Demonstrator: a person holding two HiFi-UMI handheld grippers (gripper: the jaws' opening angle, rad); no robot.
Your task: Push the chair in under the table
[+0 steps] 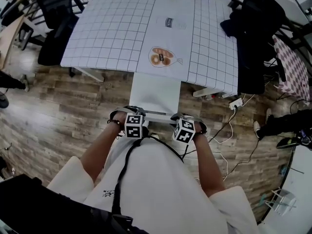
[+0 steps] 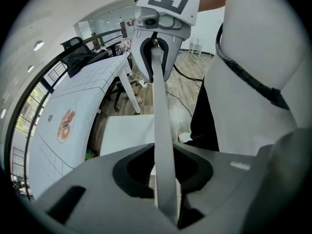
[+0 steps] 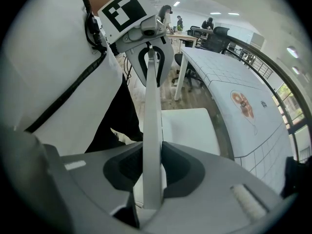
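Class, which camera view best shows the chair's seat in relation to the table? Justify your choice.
The head view: nearly the whole white seat appears from above, its far edge meeting the table. Both gripper views show only parts of it, split by the backrest up close.

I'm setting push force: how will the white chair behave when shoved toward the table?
The chair probably stays stiff: its thin backrest looks like hard plastic. Held at the top by the left gripper and right gripper, it may tip. It likely slides on the plank floor; no wheels show.
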